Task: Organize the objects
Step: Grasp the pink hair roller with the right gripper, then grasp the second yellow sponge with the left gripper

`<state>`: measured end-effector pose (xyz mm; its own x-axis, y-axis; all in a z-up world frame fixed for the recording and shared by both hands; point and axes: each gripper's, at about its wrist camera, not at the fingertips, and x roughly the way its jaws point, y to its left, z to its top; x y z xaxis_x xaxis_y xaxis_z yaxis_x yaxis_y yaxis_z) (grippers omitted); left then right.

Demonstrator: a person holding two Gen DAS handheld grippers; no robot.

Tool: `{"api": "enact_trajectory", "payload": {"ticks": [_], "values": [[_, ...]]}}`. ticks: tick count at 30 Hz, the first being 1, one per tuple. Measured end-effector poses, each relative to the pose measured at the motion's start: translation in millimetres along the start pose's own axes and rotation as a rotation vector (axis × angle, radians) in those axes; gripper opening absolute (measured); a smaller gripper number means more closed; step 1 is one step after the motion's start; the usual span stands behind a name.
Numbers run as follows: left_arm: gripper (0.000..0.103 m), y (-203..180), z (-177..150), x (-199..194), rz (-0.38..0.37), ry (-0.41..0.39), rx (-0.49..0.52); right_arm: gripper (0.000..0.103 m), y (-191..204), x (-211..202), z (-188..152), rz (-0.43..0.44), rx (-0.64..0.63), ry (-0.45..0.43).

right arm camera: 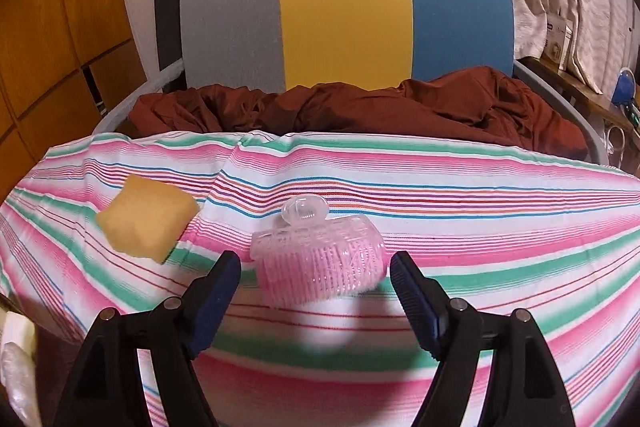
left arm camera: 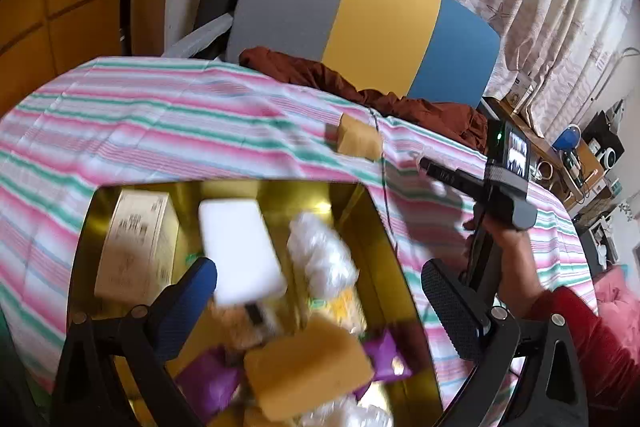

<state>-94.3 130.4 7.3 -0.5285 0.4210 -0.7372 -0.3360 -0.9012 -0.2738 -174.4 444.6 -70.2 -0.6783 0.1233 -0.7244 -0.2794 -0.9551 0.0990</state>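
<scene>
Item: striped cloth, pink, green and white, covering the counter in front of you.

Item: pink brush, translucent, clear handle loop on its far side. It sits on the cloth just ahead of your right gripper. The jaws are spread, one finger on either side of the brush, neither pad touching it.

Item: yellow sponge, loose on the cloth, left of the brush and apart from it.

Item: gold tray, shiny walls, on the cloth below your left gripper. The jaws are spread wide and empty, hanging over the tray.

Tray contents: cream carton at the left; white block, blurred, in the middle; clear plastic packet to its right; a second yellow sponge at the near end; purple wrappers beside it.

Item: your right hand, red sleeve, seen from the left wrist holding its gripper's handle out over the cloth.

Background: chair back in grey, yellow and blue; rust-brown fabric heaped behind the counter.
</scene>
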Motion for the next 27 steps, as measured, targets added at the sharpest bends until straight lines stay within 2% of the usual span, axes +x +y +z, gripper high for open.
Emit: {"api": "enact_trajectory", "payload": {"ticks": [2,5,9,18,23,27], "values": [[0.103,-5.0,10.1,4.3,0.000,-0.001,0.004,0.066,-3.4,0.3,-0.6,0.033,0.017,0.002],[0.103,-15.7,28.0,17.7,0.009,0.015,0.018,0.066,-7.8,-4.7,-2.7,0.054,0.043,-0.019],[0.103,-31.7,54.9,47.6,-0.009,0.067,0.018,0.066,-13.8,-16.5,-15.1,0.040,0.077,-0.023],[0.103,-78.7,117.4,118.7,0.045,0.095,0.139,0.066,-29.1,-48.1,-47.2,-0.005,0.165,-0.046],[0.103,-91.3,129.1,163.2,0.066,0.169,0.176,0.066,-37.9,-47.4,-51.6,-0.012,0.211,-0.051],[0.103,-89.4,138.1,204.9,0.097,0.251,0.127,0.066,-35.6,-47.8,-52.2,-0.025,0.201,-0.056]]}}
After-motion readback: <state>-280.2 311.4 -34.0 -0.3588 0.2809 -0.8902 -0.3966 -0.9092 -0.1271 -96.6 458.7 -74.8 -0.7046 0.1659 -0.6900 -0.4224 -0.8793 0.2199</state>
